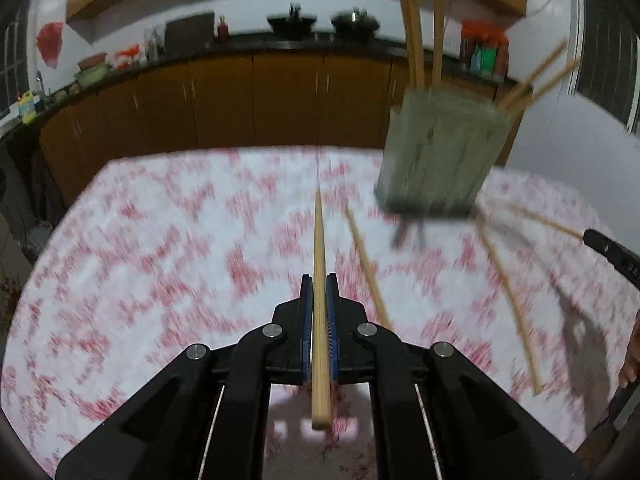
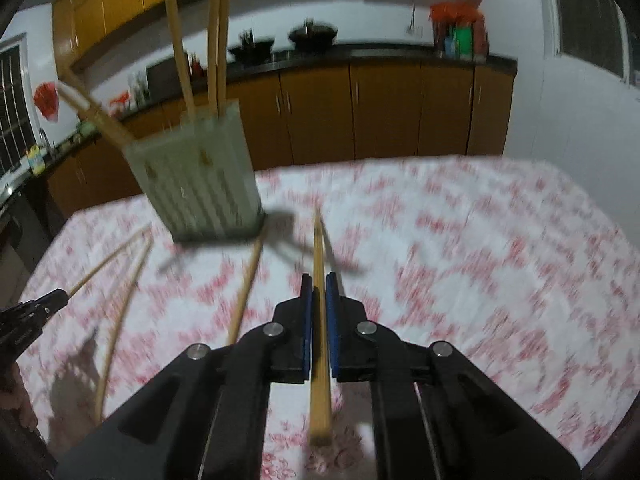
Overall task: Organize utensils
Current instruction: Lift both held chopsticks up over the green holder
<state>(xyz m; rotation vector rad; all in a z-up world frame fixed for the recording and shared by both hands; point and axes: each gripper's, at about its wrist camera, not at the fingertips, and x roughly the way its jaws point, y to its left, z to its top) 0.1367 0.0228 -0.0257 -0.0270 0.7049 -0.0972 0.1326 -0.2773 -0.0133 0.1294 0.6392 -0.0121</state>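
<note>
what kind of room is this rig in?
Most likely a home kitchen. Wooden base cabinets run under a dark countertop with woks on it, and a table with a red-patterned cloth holds a chopstick holder.

One utensil holder (image 1: 440,160) stands at one o'clock with about five chopsticks (image 1: 416,32) in it, two chopsticks (image 1: 366,268) lie loose on the counter (image 1: 160,260), and two more sit clamped, one per gripper.
</note>
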